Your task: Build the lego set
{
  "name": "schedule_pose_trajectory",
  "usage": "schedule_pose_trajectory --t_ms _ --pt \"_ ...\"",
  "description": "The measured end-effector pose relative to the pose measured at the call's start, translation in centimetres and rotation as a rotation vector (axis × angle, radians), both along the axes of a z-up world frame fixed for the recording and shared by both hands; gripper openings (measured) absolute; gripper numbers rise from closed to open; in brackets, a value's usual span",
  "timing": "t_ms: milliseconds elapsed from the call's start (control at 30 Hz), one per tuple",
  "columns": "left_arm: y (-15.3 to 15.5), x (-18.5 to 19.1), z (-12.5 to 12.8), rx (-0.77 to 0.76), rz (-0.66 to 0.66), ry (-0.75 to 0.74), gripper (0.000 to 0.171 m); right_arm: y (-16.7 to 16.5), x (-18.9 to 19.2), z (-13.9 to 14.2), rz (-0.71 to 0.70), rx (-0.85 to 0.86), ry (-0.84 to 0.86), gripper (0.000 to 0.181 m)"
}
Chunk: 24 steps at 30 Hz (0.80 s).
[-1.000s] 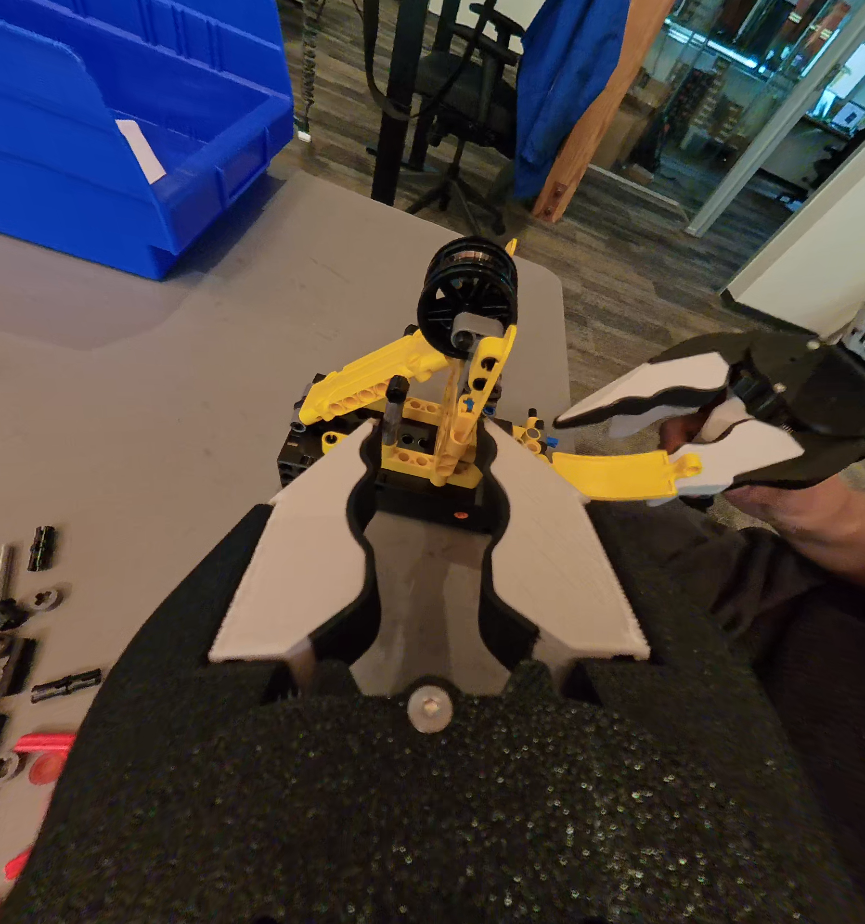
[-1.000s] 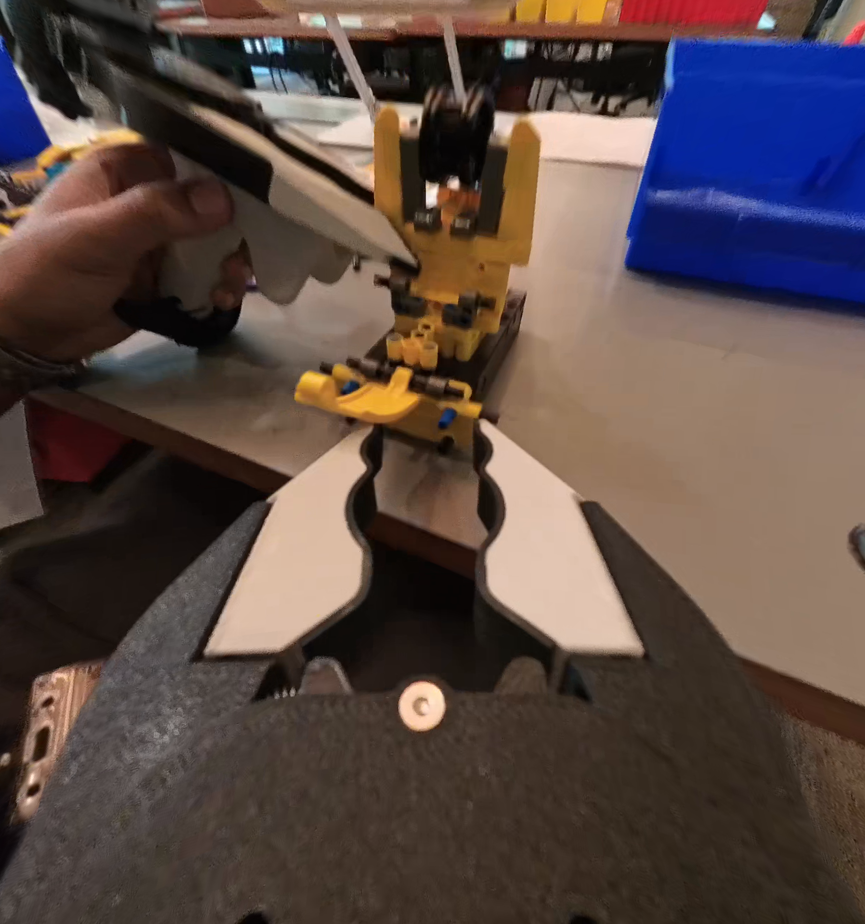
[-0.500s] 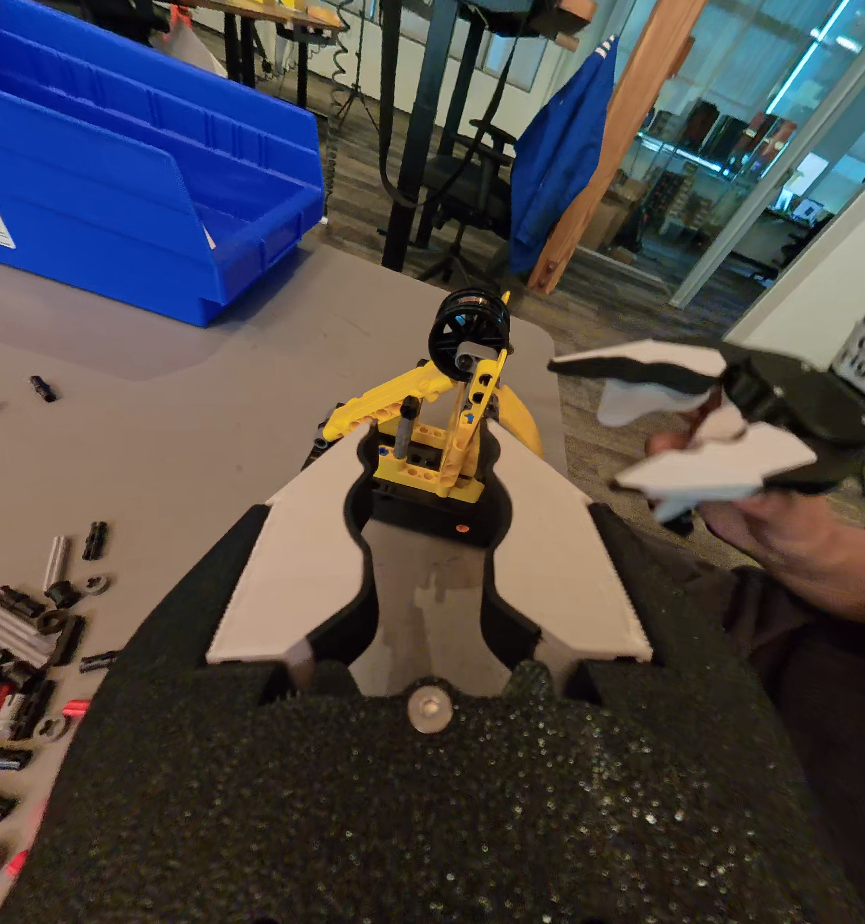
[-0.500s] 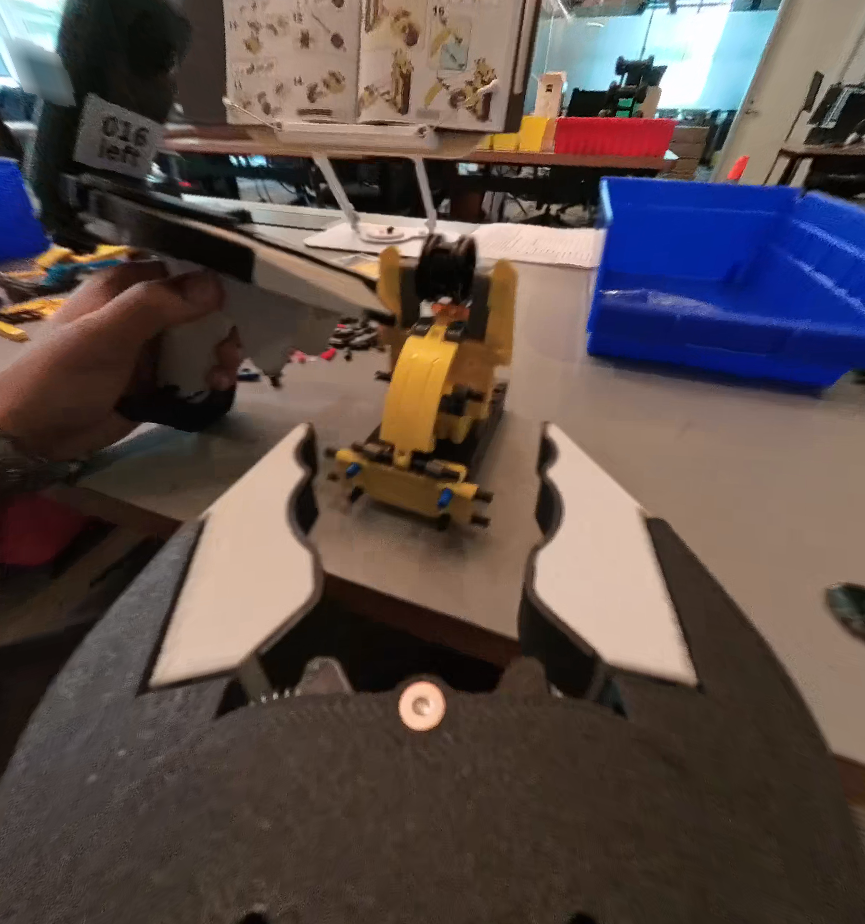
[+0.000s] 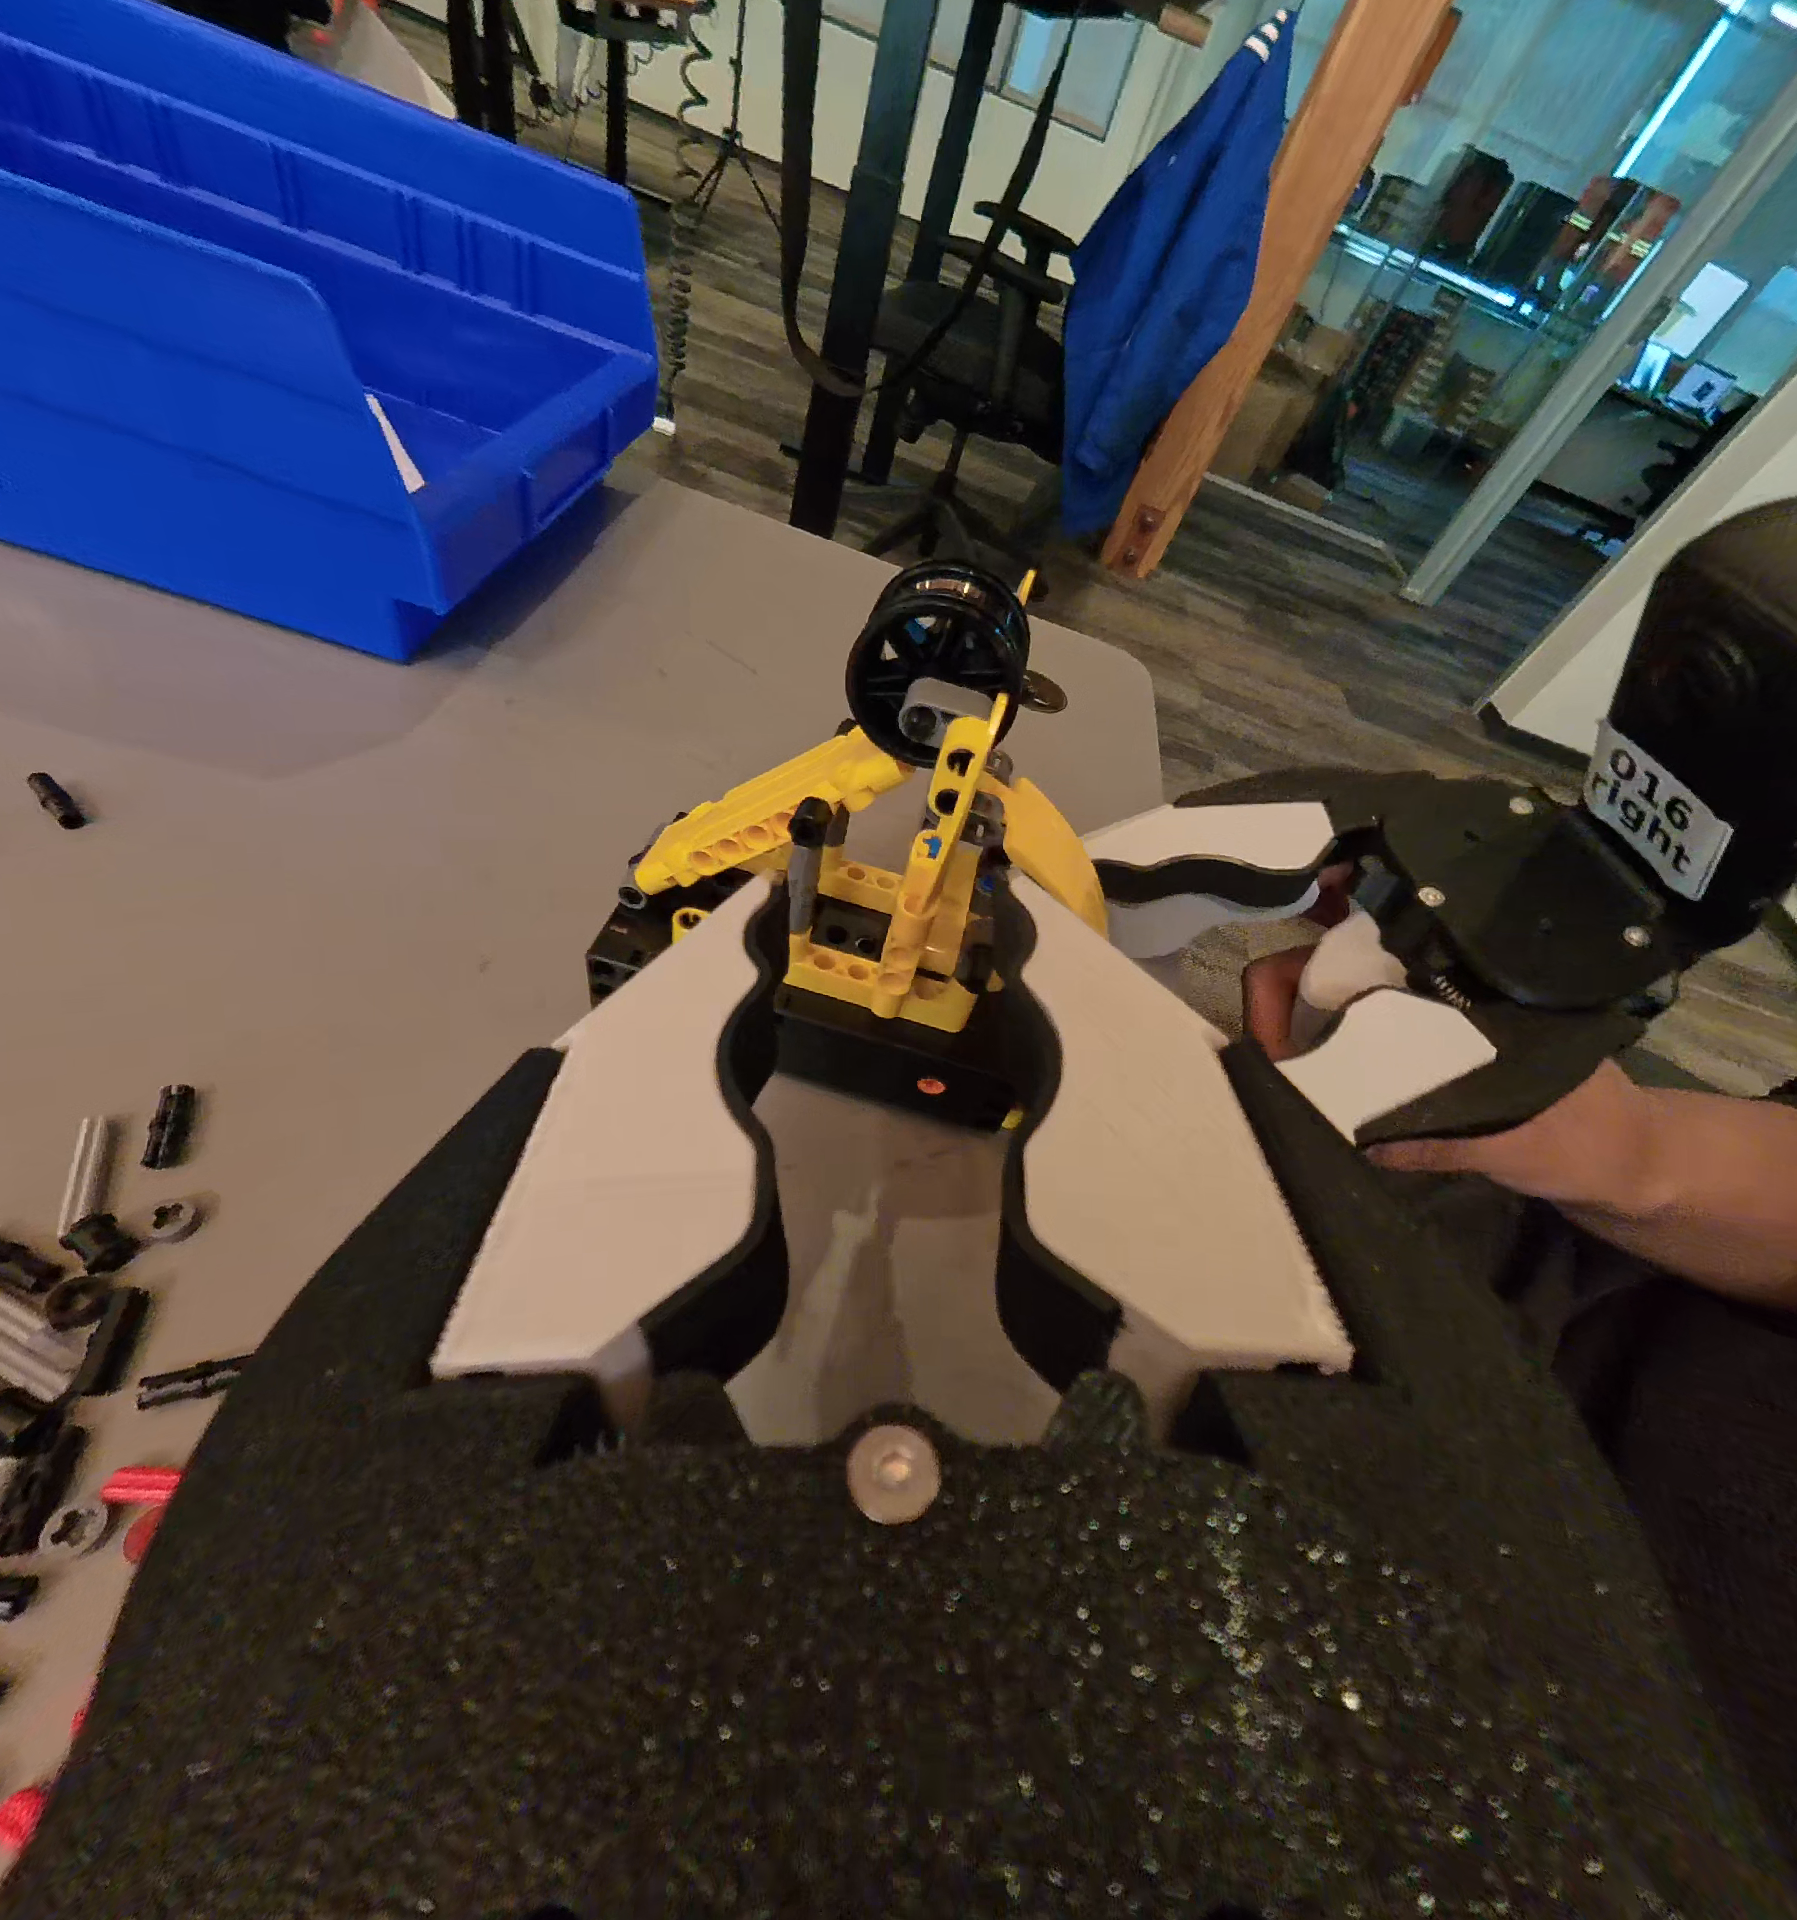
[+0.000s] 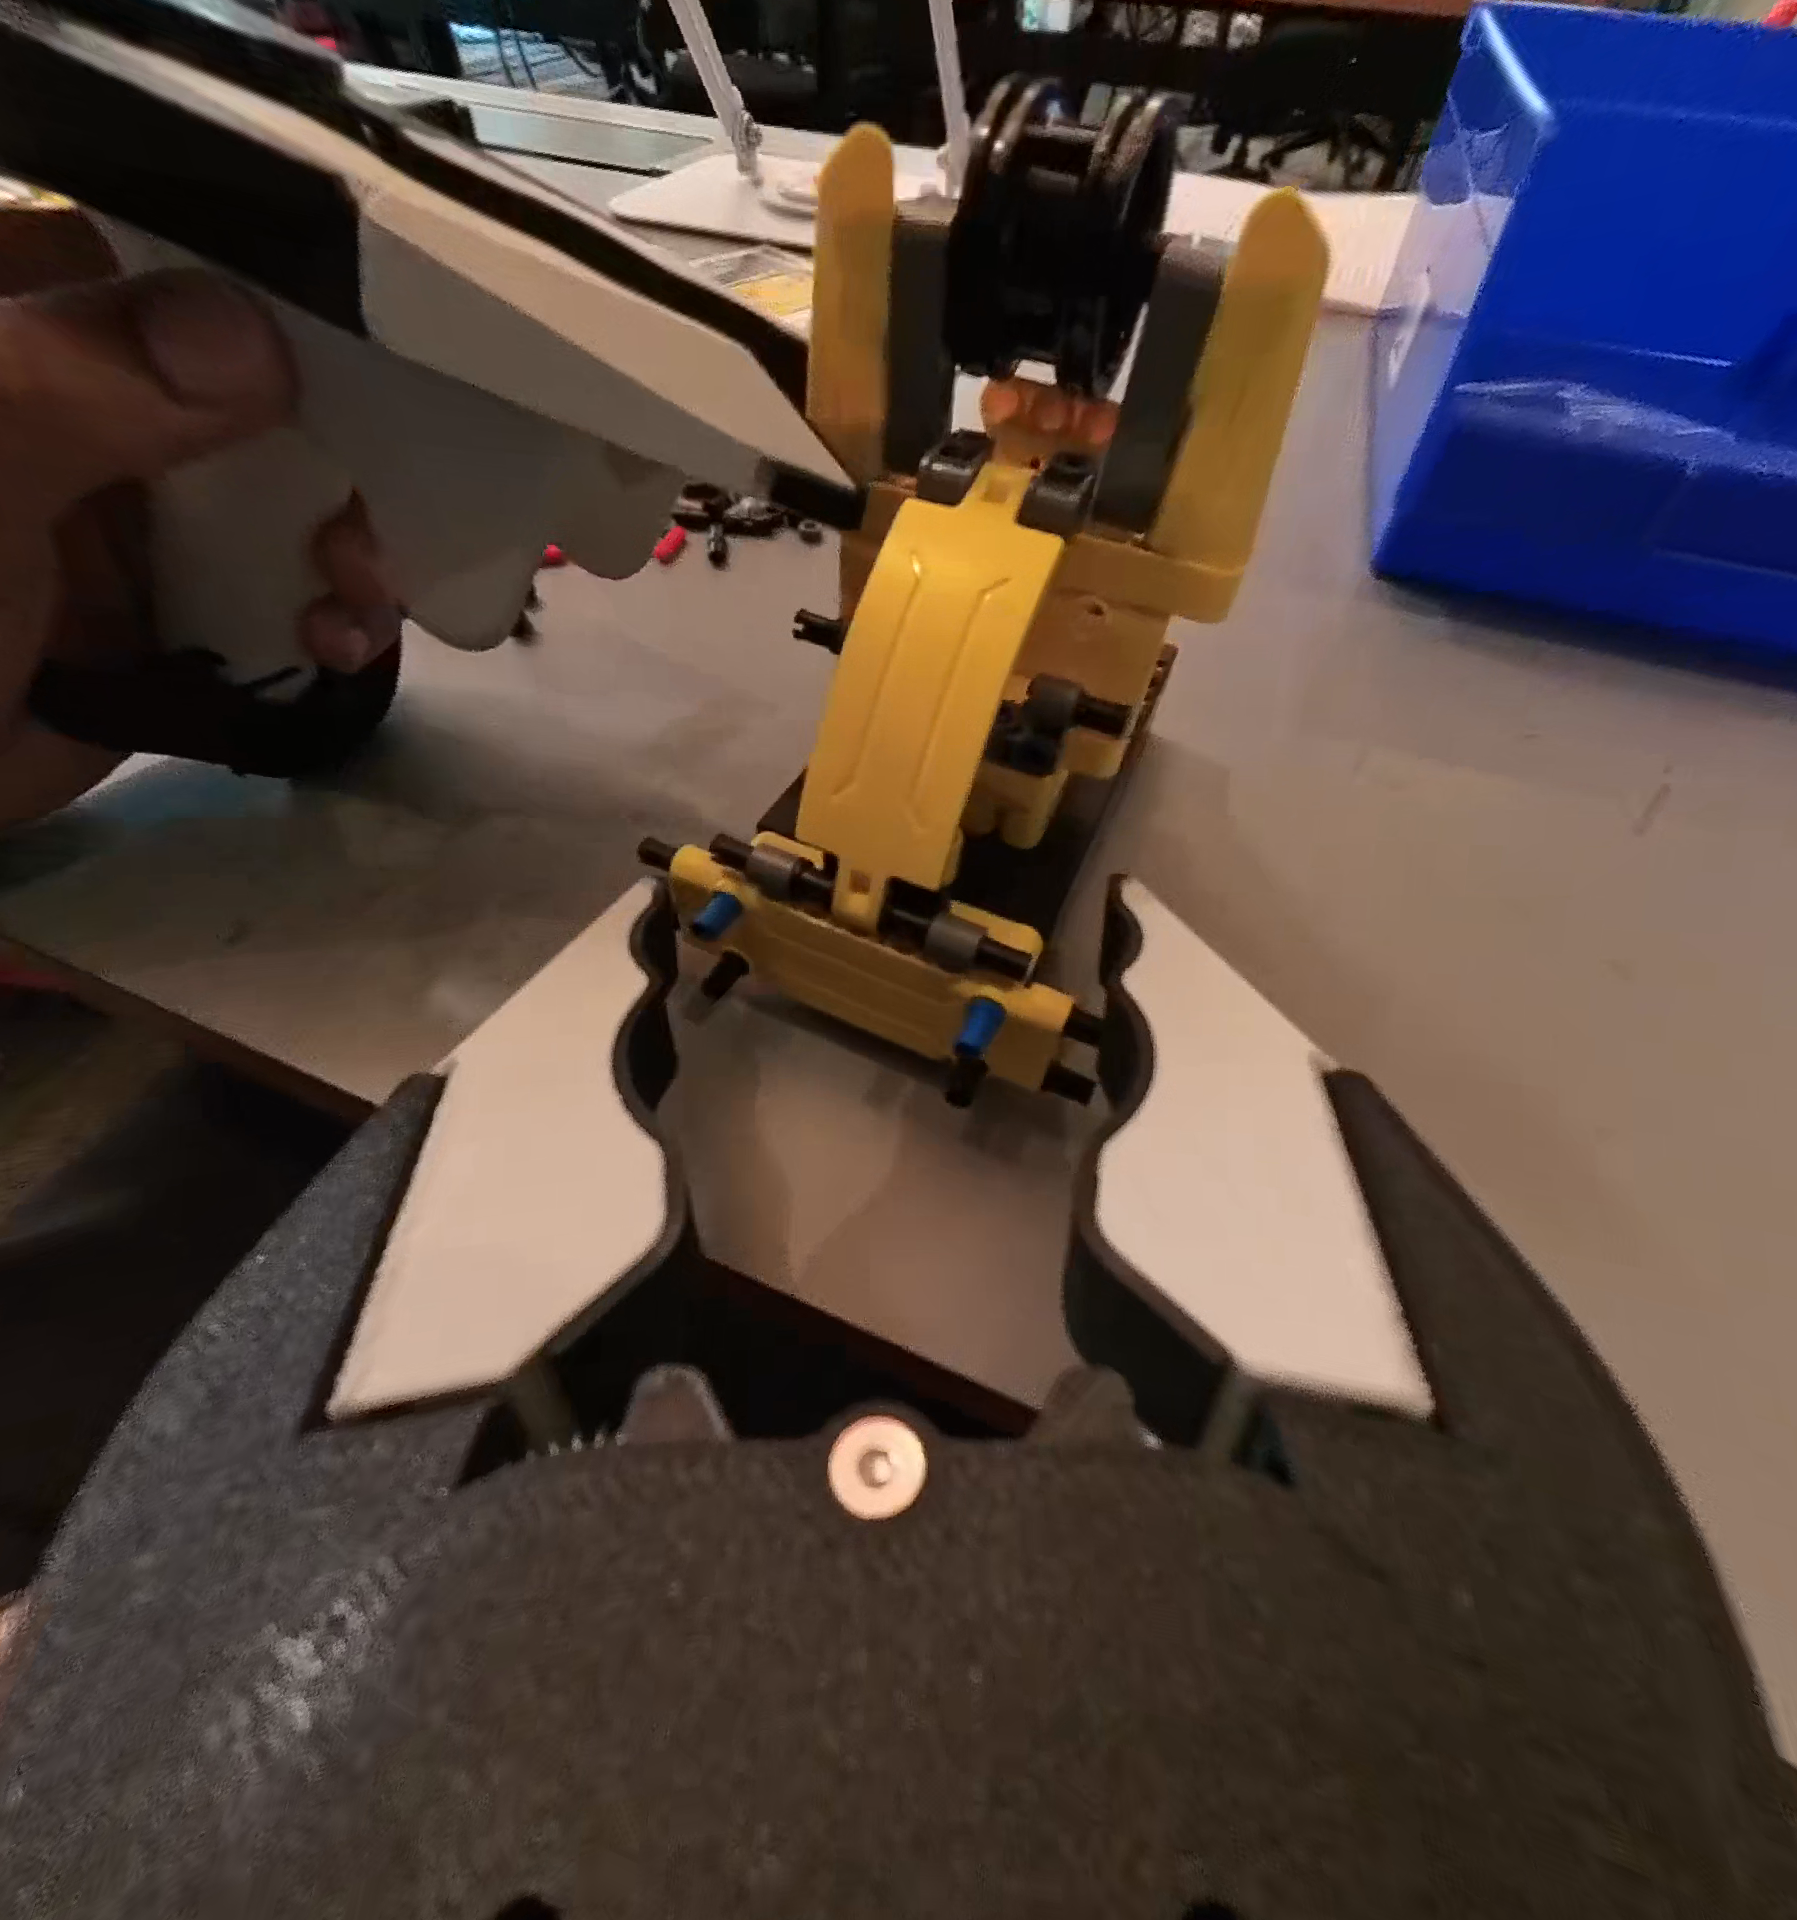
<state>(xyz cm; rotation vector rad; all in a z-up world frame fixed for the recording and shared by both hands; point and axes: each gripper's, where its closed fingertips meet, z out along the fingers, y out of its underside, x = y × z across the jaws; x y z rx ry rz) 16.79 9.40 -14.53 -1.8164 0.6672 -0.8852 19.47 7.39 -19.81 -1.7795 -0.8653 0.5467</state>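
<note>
A yellow and black building-toy model (image 5: 894,935) with a black wheel (image 5: 935,665) on top stands on the grey table (image 5: 354,883). My left gripper (image 5: 889,935) is shut on the model's lower frame, one finger on each side. In the right wrist view the model (image 6: 987,644) has a yellow curved panel (image 6: 925,707) lying up its front. My right gripper (image 6: 889,914) is open, its fingertips on either side of the model's front yellow beam (image 6: 873,966). It also shows in the left wrist view (image 5: 1206,914), close to the model's right side. The left gripper (image 6: 811,478) reaches in from the upper left.
A blue bin (image 5: 250,312) stands at the back left of the table; it also shows in the right wrist view (image 6: 1652,416). Several loose black, grey and red parts (image 5: 32,1330) lie at the left. The table's edge (image 6: 250,1049) runs just under my right gripper. My right fingertips sit around 7 cm from my left ones.
The right gripper held the yellow curved panel out flat, let it go and opened wide. The panel now lies up against the model. The right gripper has moved in around the front beam.
</note>
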Motion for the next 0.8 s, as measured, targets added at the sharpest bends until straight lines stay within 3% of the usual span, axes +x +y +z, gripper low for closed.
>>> schedule_pose_trajectory --t_ms 133,467,500,800 --pt "-0.2 0.1 0.0 -0.005 -0.015 -0.001 0.024 -0.5 0.0 0.2 0.024 -0.016 0.025 0.082" --pt "0.0 1.1 -1.5 -0.046 -0.020 0.099 0.023 -1.1 0.3 0.4 0.034 0.015 0.042 0.083" --pt "-0.2 1.5 -1.4 -0.062 -0.042 0.074 0.011 -1.1 0.4 0.4 0.032 0.017 0.041 0.084" --pt "0.4 1.7 -0.7 -0.110 0.010 -0.035 0.008 -1.6 1.9 2.1 0.020 0.145 0.107 0.086"
